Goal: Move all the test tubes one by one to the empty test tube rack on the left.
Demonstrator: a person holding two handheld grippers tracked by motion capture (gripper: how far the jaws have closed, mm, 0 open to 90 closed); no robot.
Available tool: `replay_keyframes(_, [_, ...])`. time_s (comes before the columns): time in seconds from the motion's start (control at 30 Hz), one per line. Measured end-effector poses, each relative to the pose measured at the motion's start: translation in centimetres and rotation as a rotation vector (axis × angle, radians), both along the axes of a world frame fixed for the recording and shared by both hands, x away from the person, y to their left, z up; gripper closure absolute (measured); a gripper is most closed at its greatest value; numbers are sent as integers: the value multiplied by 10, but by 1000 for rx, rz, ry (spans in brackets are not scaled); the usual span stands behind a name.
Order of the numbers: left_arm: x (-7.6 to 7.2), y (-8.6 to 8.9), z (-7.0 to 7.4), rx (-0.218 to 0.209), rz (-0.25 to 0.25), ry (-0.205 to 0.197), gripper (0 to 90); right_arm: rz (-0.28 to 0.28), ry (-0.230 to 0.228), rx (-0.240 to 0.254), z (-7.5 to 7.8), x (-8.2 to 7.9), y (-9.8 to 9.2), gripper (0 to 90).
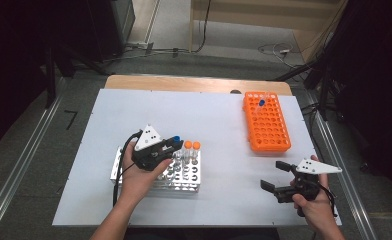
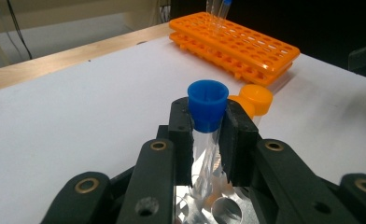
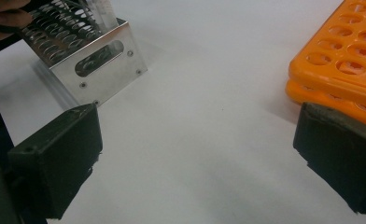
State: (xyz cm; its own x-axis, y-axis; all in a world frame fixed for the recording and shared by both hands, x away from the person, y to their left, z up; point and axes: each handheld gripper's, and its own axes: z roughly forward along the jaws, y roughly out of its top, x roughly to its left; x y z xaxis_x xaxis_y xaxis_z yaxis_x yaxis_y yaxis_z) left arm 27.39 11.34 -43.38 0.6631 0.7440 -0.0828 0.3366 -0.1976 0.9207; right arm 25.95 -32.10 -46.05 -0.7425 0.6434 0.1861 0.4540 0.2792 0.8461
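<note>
My left gripper (image 1: 174, 144) (image 2: 206, 135) is shut on a clear tube with a blue cap (image 2: 207, 103), gripped just under the cap, over the metal rack (image 1: 186, 176) (image 3: 97, 51). Two orange-capped tubes (image 1: 192, 145) stand in that rack just beyond; one orange cap (image 2: 256, 99) peeks out behind the jaws. My right gripper (image 1: 275, 176) (image 3: 195, 149) rests open above bare table at the front right, nothing between its fingers. The orange rack (image 1: 266, 121) (image 2: 237, 44) (image 3: 344, 70) lies at the back right with one blue-capped tube (image 1: 262, 102) (image 2: 223, 9) standing in it.
A white sheet (image 1: 219, 125) covers the table, with a wooden edge (image 1: 199, 83) at the back. Open room lies between the two racks. Cables and dark equipment sit on the floor beyond the table.
</note>
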Motion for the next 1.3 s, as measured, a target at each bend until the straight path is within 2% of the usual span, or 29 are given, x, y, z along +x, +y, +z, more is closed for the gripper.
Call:
replay_keyframes(0.17, [2, 1, -3, 1, -2, 45, 738, 1, -2, -1, 0, 0, 0, 0])
replay_keyframes(0.3, [3, 2, -2, -9, 7, 54, 689, 2, -6, -1, 0, 0, 0, 0])
replay_keyframes(0.4, [1, 5, -1, -34, 10, 61, 645, -1, -7, 2, 0, 0, 0, 0])
replay_keyframes(0.53, [-3, 12, 1, -68, 16, 56, 531, -9, -16, -1, 1, -1, 1, 15])
replay_keyframes(0.63, [-8, 19, 4, -113, 8, 60, 456, -16, -21, -6, 1, 1, 2, 26])
replay_keyframes(0.77, [-17, 22, 7, -116, 2, 50, 283, -37, -29, -11, 2, 3, 3, 32])
replay_keyframes(0.9, [-27, 26, 6, -127, -7, 48, 142, -53, -30, 6, 5, 9, 2, 38])
replay_keyframes(0.97, [-32, 28, 4, -147, -12, 49, 93, -61, -31, 8, 7, 12, 3, 38])
replay_keyframes(1.03, [-36, 30, 2, -145, -25, 48, 31, -68, -33, 8, 9, 16, 4, 38])
replay_keyframes(1.17, [-45, 35, -1, -183, -37, 34, 0, -89, -43, 4, 13, 27, 6, 38])
replay_keyframes(1.3, [-51, 36, -1, -192, -49, 22, 0, -100, -64, 4, 19, 38, 8, 29])
